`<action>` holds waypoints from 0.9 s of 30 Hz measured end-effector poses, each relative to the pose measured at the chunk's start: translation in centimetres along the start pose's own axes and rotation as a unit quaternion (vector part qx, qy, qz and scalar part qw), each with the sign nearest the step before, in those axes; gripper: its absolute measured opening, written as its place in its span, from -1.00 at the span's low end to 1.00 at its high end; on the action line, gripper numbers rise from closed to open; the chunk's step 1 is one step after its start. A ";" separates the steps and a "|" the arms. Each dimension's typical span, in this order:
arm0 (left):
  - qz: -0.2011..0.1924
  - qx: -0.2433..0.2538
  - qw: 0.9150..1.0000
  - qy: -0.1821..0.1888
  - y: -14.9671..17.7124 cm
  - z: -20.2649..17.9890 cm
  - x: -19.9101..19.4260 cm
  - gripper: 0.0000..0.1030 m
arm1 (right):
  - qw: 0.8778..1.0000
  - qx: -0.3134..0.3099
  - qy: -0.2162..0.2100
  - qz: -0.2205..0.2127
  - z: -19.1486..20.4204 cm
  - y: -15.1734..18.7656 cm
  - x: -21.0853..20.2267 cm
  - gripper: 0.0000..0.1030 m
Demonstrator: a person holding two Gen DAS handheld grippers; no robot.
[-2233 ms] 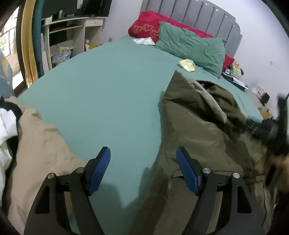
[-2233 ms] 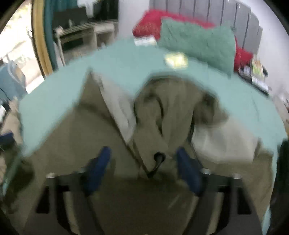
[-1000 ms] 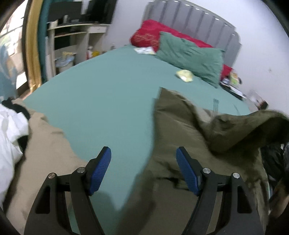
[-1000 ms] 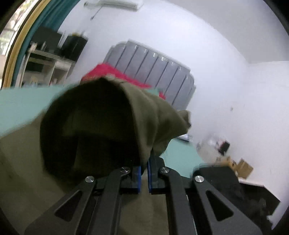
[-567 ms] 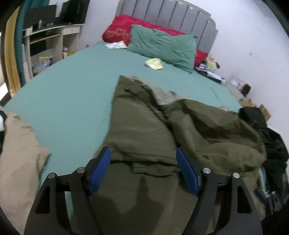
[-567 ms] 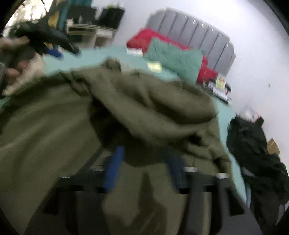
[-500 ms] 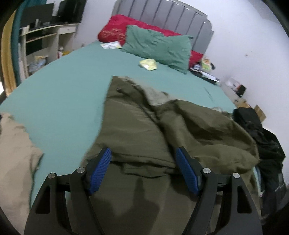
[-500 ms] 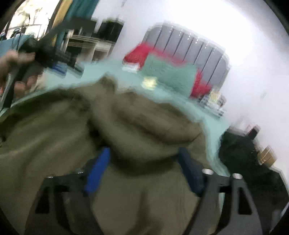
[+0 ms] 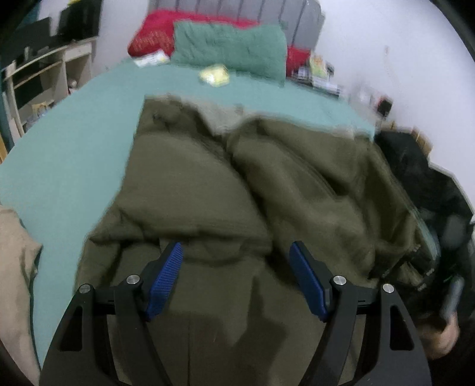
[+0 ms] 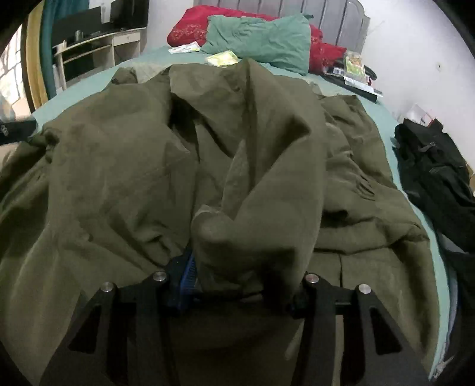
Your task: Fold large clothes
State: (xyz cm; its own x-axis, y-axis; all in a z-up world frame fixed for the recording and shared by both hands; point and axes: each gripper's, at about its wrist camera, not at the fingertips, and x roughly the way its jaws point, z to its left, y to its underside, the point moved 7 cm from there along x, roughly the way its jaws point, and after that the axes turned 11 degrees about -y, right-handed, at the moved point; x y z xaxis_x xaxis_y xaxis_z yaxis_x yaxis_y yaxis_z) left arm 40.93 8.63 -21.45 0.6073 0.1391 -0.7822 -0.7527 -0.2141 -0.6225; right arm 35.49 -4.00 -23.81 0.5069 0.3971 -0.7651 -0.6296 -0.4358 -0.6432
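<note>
Olive-green coat [image 10: 124,166] sprawls rumpled across the teal bed [image 9: 74,142], filling the centre of both wrist views. Left tool [image 9: 236,279] hangs over its near hem at lower centre, blue pads spread wide with nothing between them. Right tool [image 10: 240,282] is closing, a thick fold of the coat bunched between its pads. A green pillow [image 10: 261,38] rests against a red one [image 10: 190,26] at upper centre; dark clothing [image 10: 436,172] lies at right.
</note>
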 end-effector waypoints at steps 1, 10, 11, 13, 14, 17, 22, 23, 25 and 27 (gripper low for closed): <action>0.011 0.001 1.000 -0.002 0.6 0.1 0.5 0.52 | 1.000 0.012 -0.008 0.000 -0.3 -0.1 -0.5 -0.05; 0.003 -0.013 1.000 -0.011 4.3 3.7 -4.3 0.52 | 0.999 0.008 0.039 -0.030 -5.4 2.5 -10.4 0.20; 0.000 -0.022 1.000 -0.015 4.8 4.5 -5.0 0.52 | 0.998 0.018 0.054 -0.024 -6.8 3.9 -11.8 0.22; -0.007 -0.045 0.998 -0.037 6.7 6.8 -7.3 0.52 | 0.996 0.046 0.070 -0.006 -9.2 6.6 -13.7 0.27; -0.011 -0.048 0.998 -0.046 7.4 7.5 -8.1 0.52 | 0.995 0.059 0.078 0.003 -10.4 7.9 -14.4 0.28; -0.004 -0.065 0.994 -0.086 10.9 10.8 -10.4 0.53 | 0.991 0.107 0.077 0.031 -13.0 12.7 -16.5 0.29; 0.036 -0.102 0.989 -0.104 16.6 14.6 -12.5 0.53 | 0.985 0.160 0.043 0.049 -13.7 18.1 -18.5 0.30; 0.034 -0.099 0.989 -0.106 17.0 14.6 -12.7 0.53 | 0.985 0.165 0.034 0.046 -13.7 18.7 -18.8 0.31; 0.029 -0.096 0.989 -0.112 18.1 14.9 -13.3 0.53 | 0.983 0.177 0.016 0.047 -13.6 20.0 -19.0 0.36; 0.037 -0.093 0.989 -0.109 19.0 14.7 -13.2 0.53 | 0.981 0.188 0.008 0.053 -13.5 21.2 -18.8 0.38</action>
State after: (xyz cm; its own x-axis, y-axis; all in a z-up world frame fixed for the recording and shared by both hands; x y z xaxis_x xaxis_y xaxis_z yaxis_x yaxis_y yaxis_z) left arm 14.91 16.97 -23.33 0.4673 0.3168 -0.8254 -0.7218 -0.4023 -0.5631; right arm 20.57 -31.61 -23.48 0.4341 0.3517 -0.8294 -0.8502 -0.1443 -0.5062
